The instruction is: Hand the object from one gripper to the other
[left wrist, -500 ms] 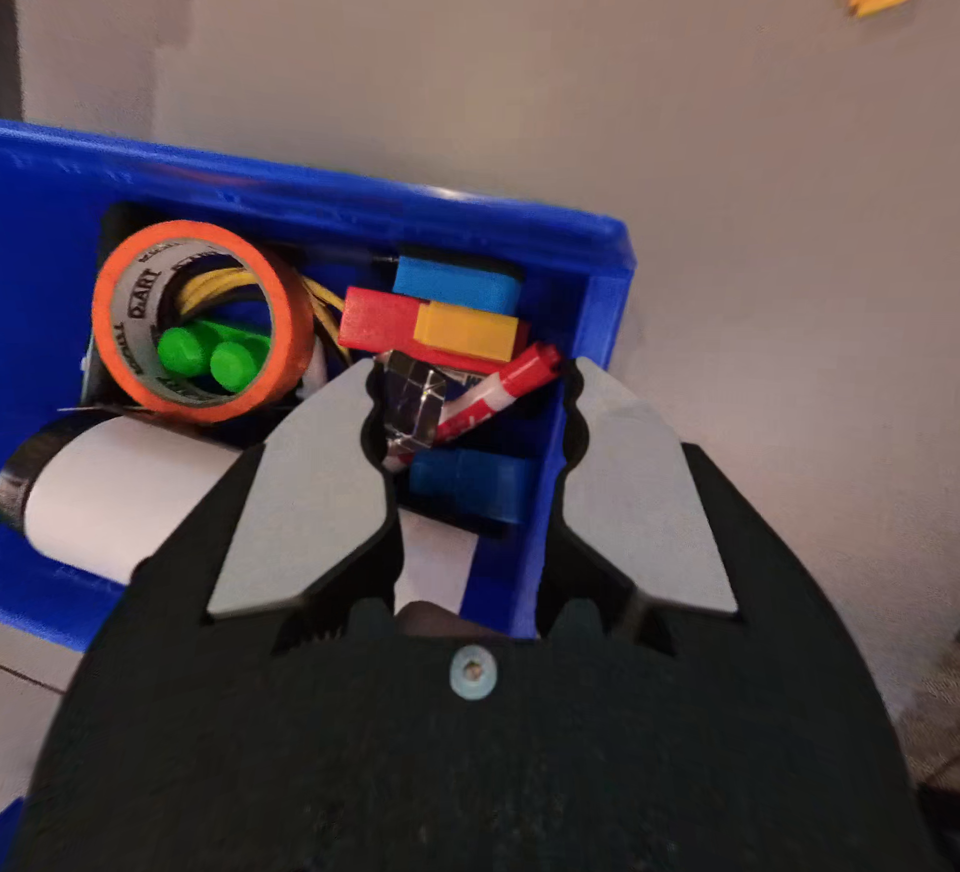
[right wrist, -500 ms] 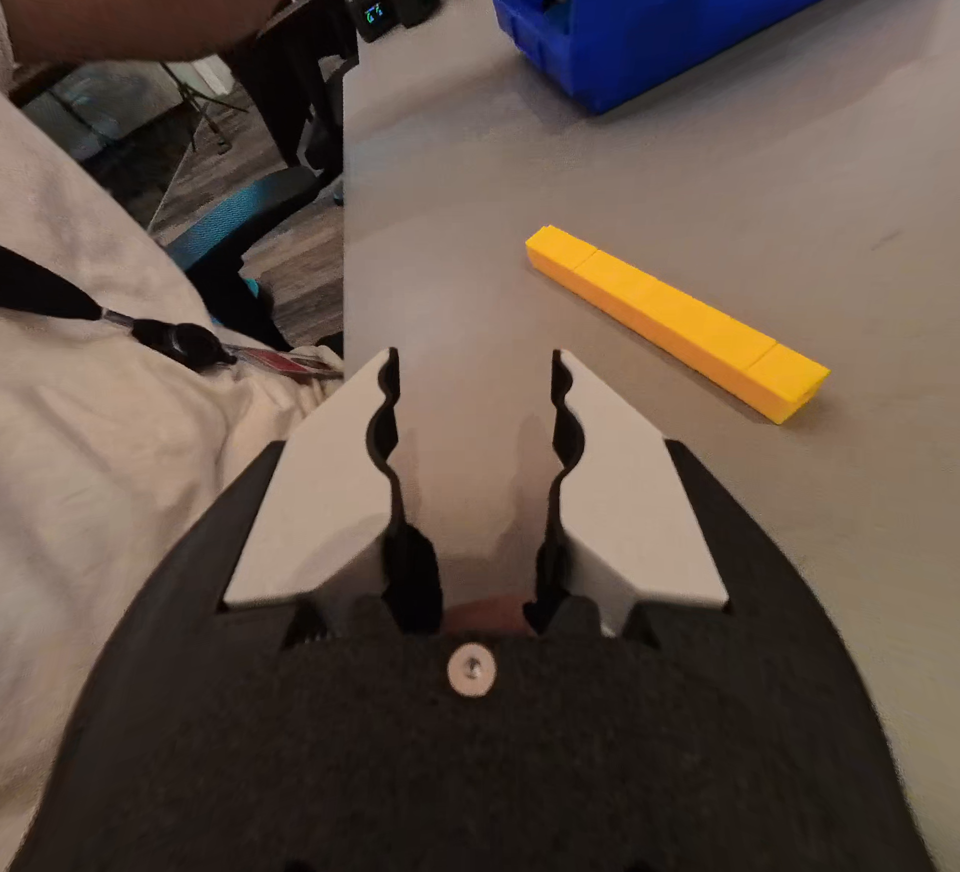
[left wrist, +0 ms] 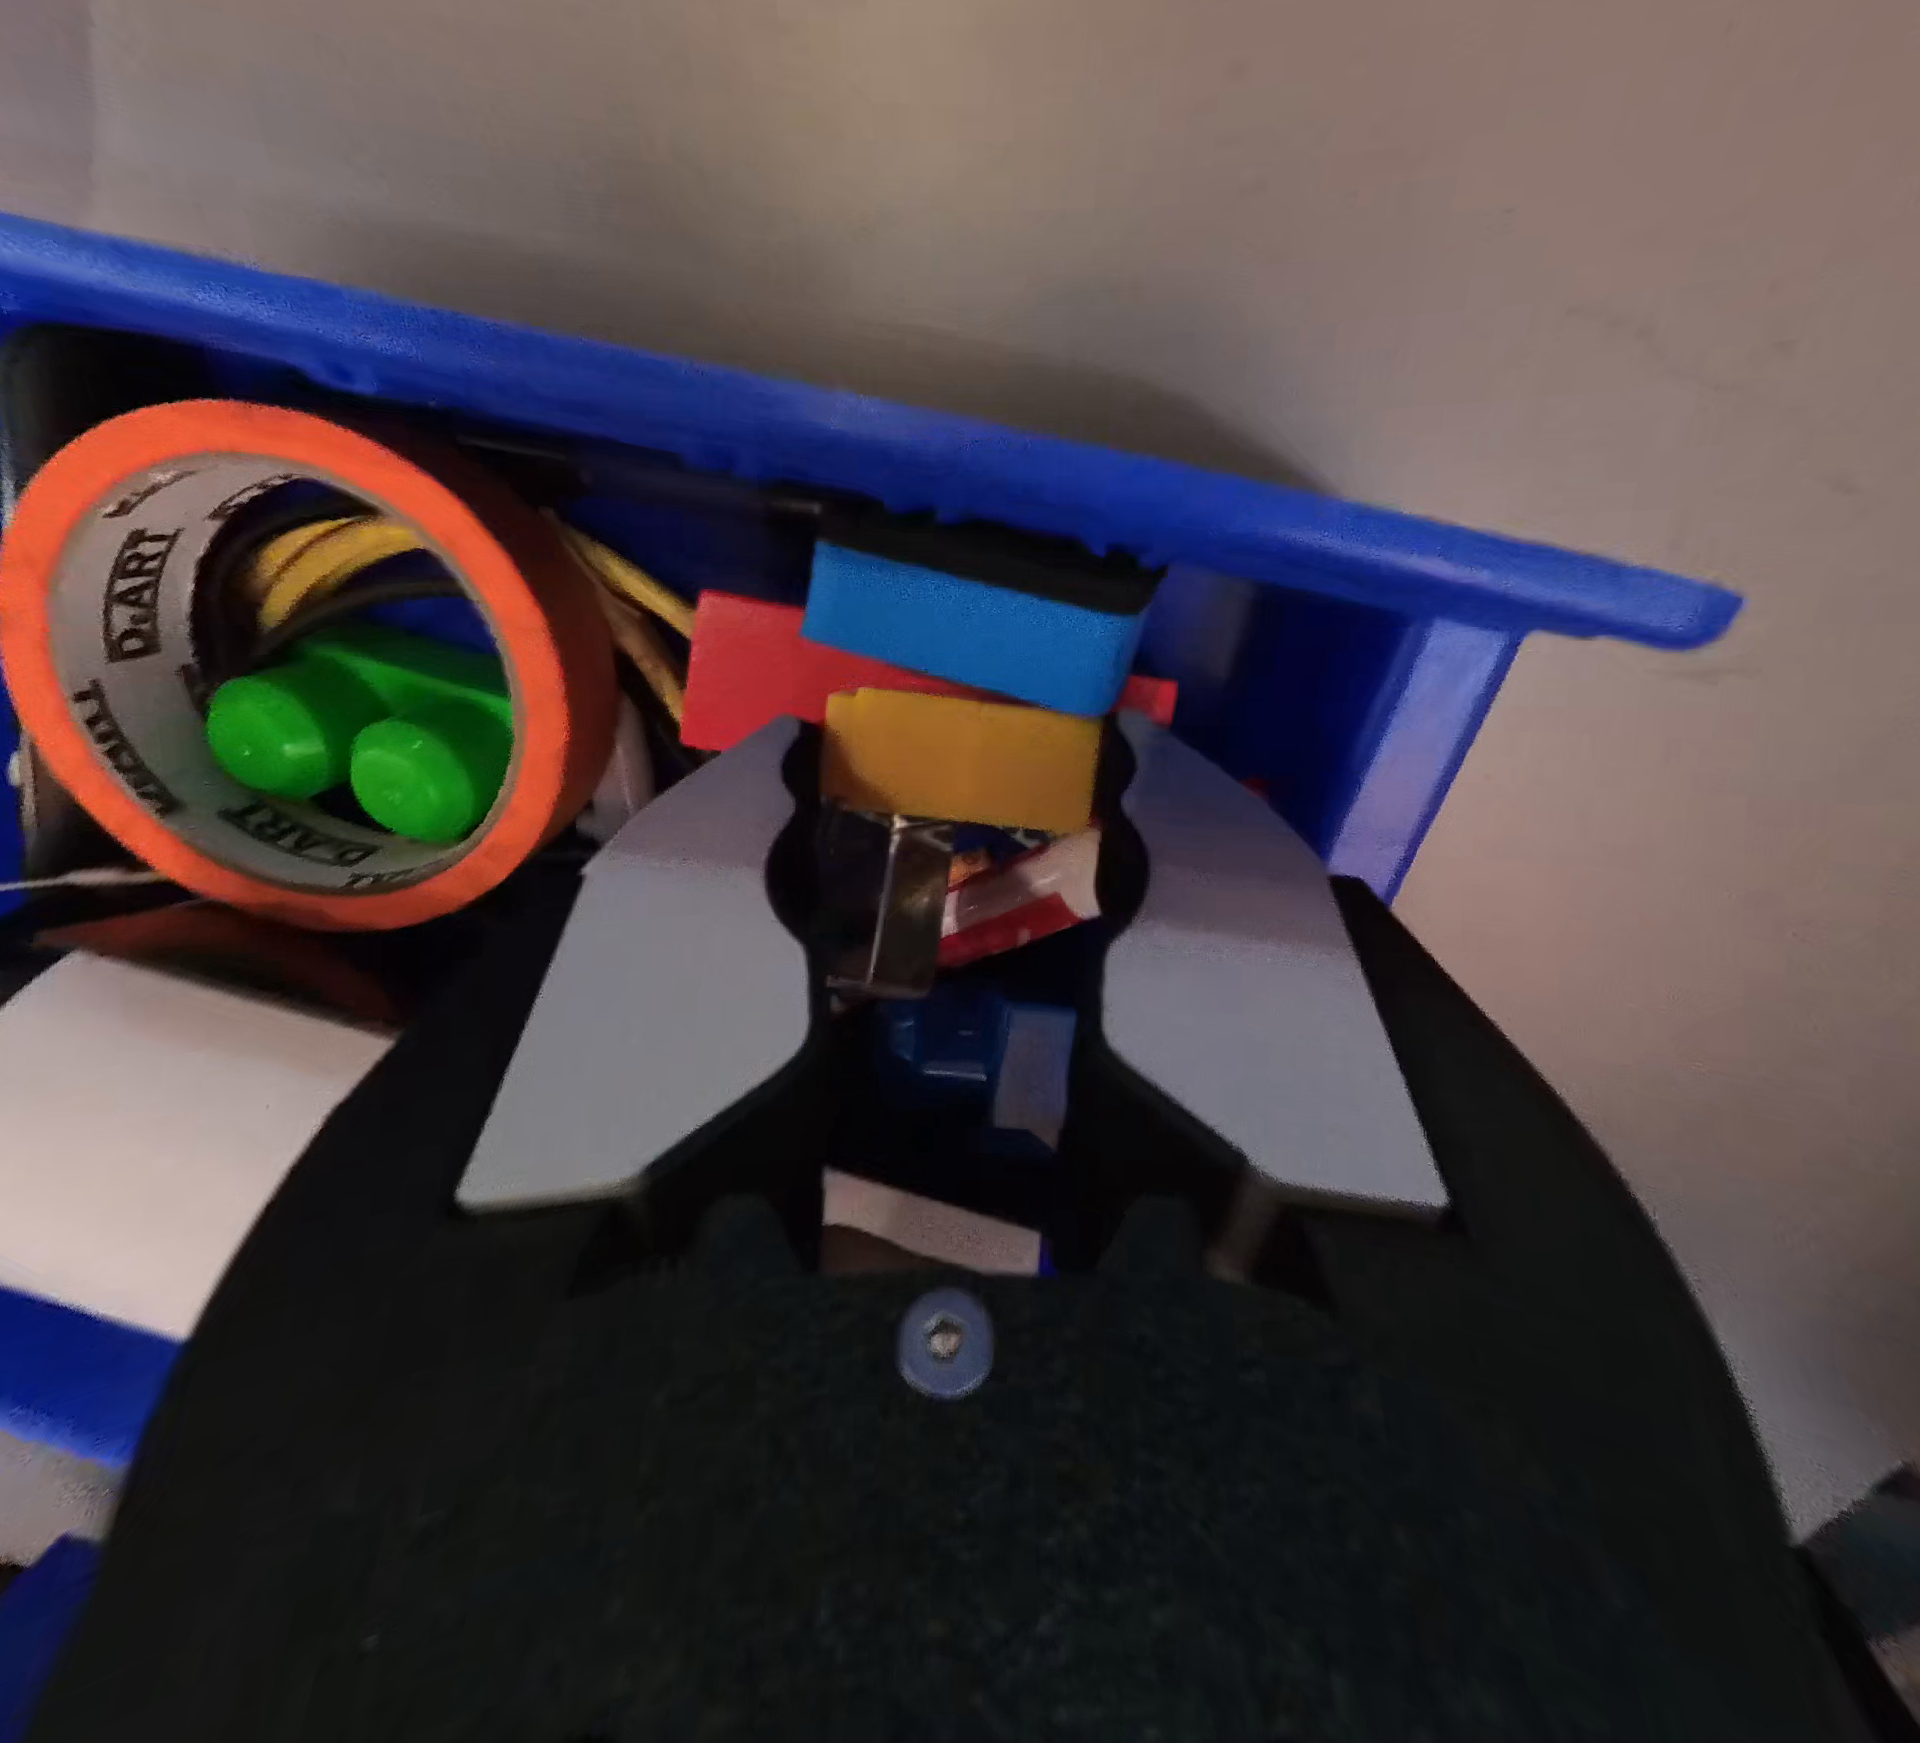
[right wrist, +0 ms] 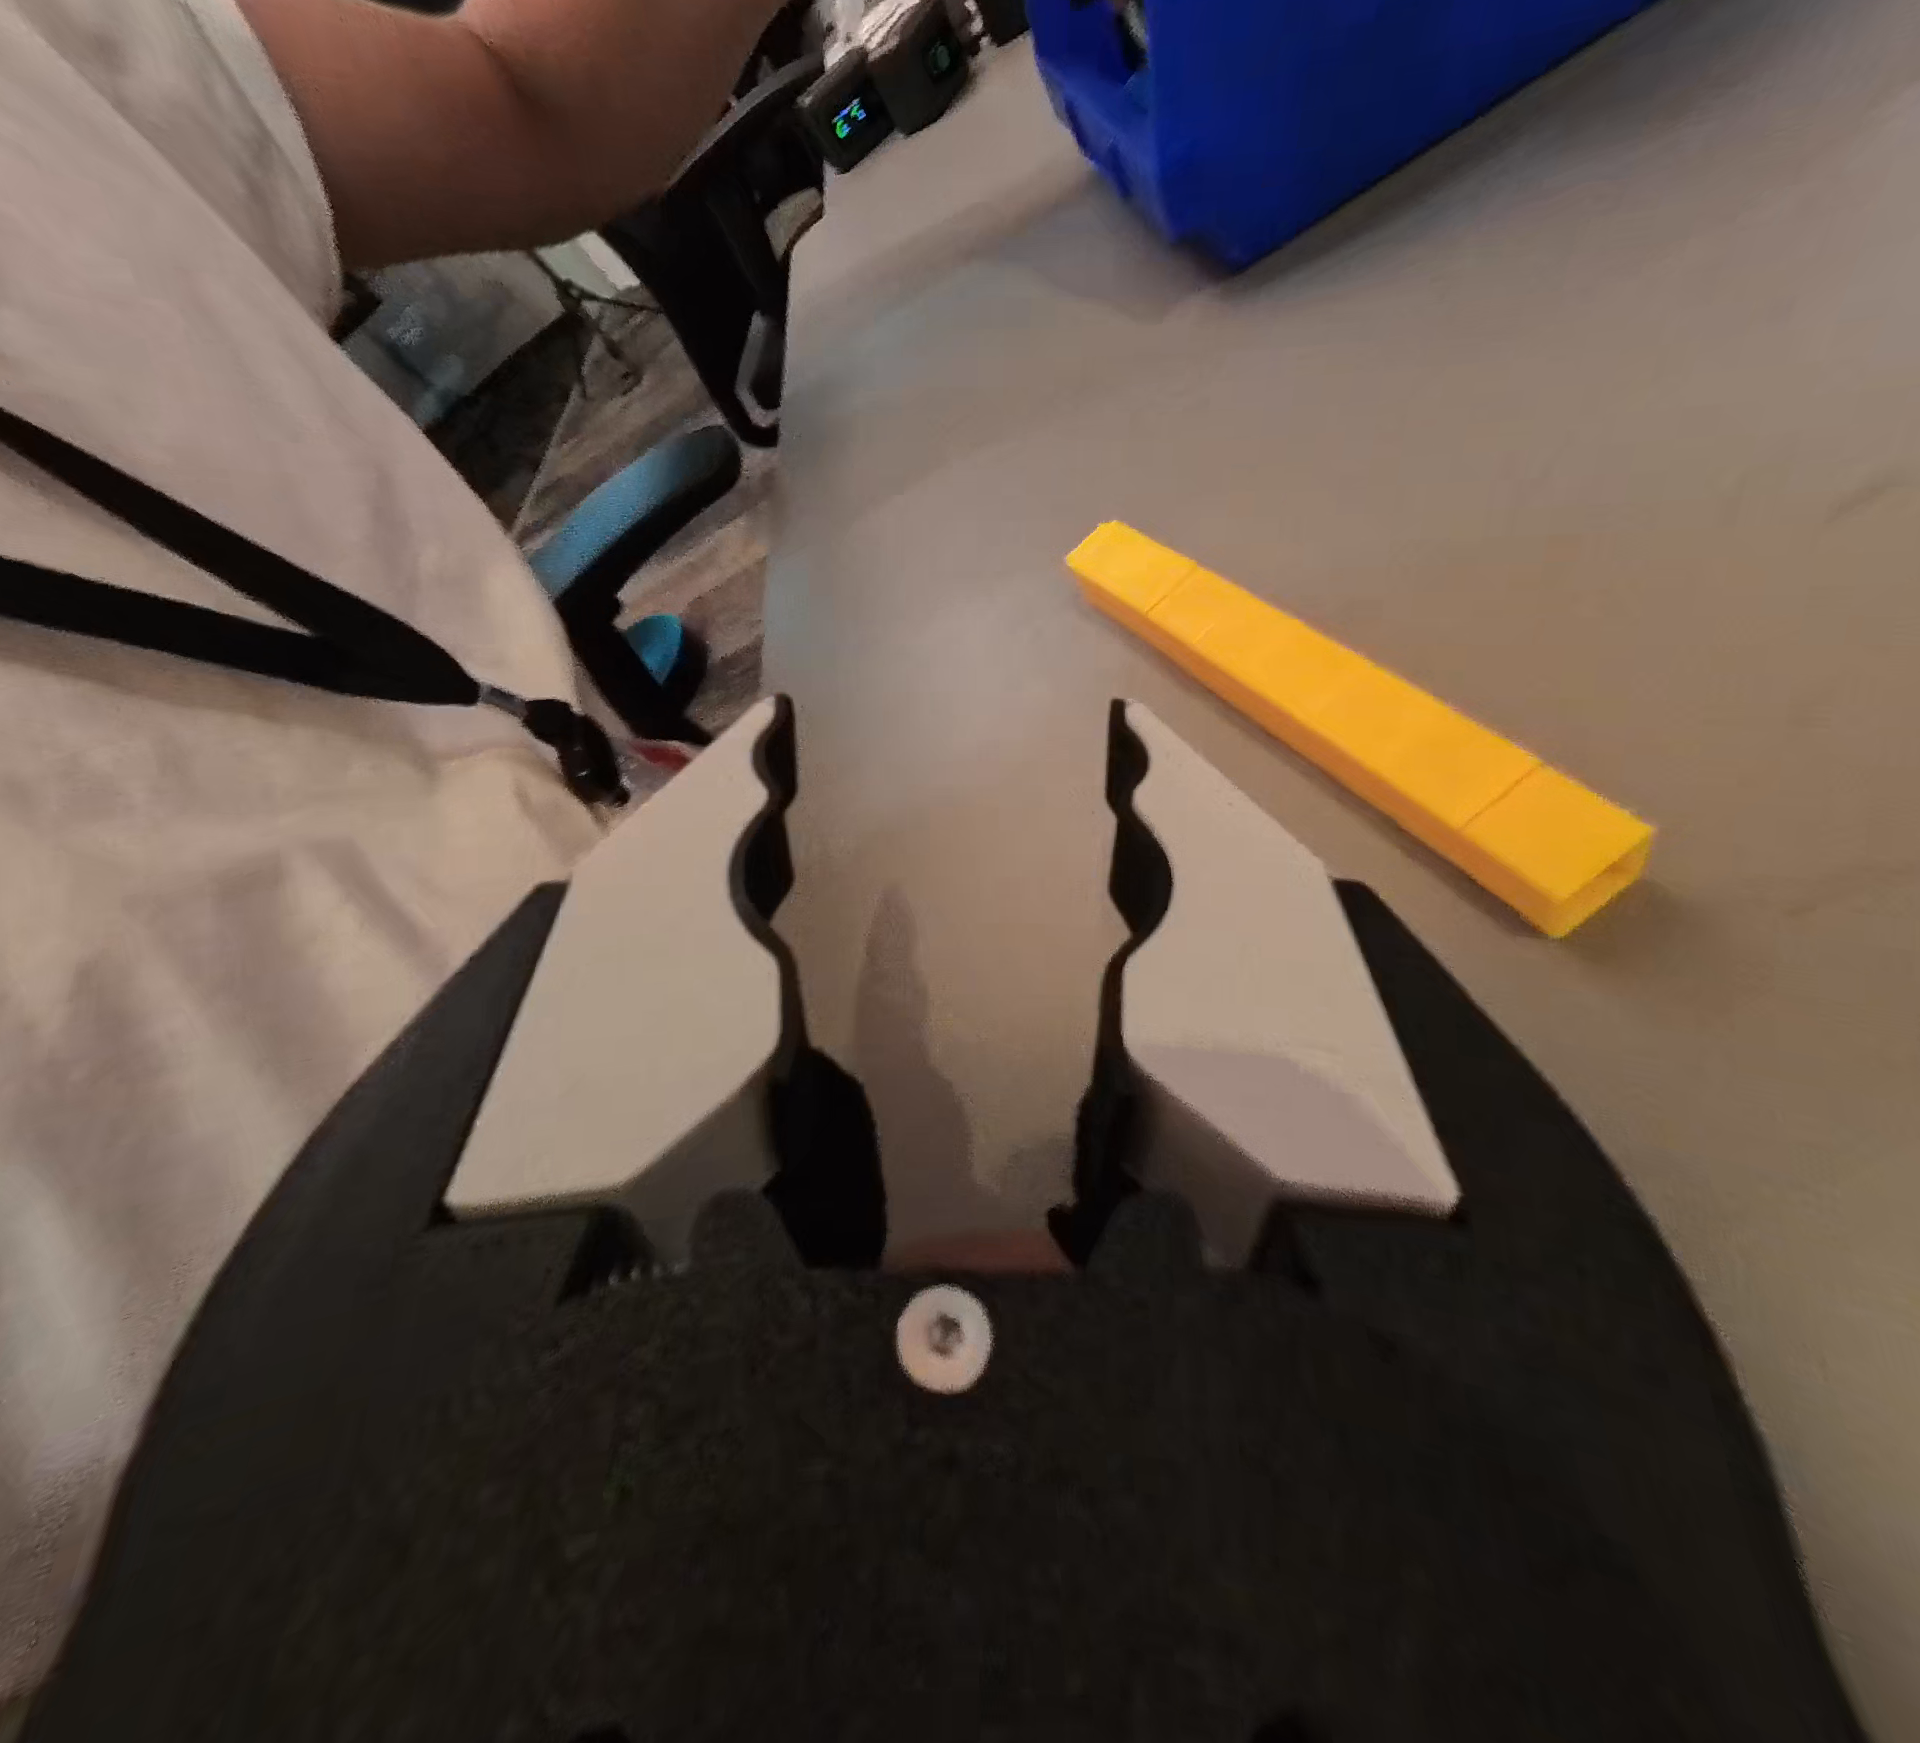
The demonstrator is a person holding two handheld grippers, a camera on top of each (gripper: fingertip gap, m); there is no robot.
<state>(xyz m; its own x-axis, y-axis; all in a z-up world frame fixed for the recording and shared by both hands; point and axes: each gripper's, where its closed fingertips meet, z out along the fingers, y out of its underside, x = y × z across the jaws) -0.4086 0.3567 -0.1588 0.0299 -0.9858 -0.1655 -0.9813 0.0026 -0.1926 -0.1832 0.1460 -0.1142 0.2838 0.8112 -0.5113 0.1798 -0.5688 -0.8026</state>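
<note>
My left gripper (left wrist: 951, 737) is open and reaches down into the right end of a blue bin (left wrist: 1143, 488). Between its fingertips sit a yellow block (left wrist: 961, 758), a shiny metal clip (left wrist: 883, 904) and a red and white marker (left wrist: 1023, 893). A blue block (left wrist: 966, 633) and a red block (left wrist: 748, 665) lie just beyond the tips. My right gripper (right wrist: 945, 717) is open and empty above the grey table. A long yellow bar (right wrist: 1351, 717) lies on the table to its right. The blue bin (right wrist: 1455, 31) also shows in the right wrist view, far off.
An orange tape roll (left wrist: 301, 665) stands in the bin's left part, with green markers (left wrist: 343, 748) seen through it. A white roll (left wrist: 156, 1132) lies at the bin's near left. A person's arm (right wrist: 520, 93) and light shirt (right wrist: 208, 758) fill the left of the right wrist view. Tip to tip, the grippers are about 30 cm apart. My left tips are about 25 cm from the long yellow bar (right wrist: 1351, 717), my right tips only 6 cm.
My left gripper has moved forward and down into the bin, so the yellow block now sits between its fingertips. The right gripper has barely moved; the person's arm has reached toward the bin.
</note>
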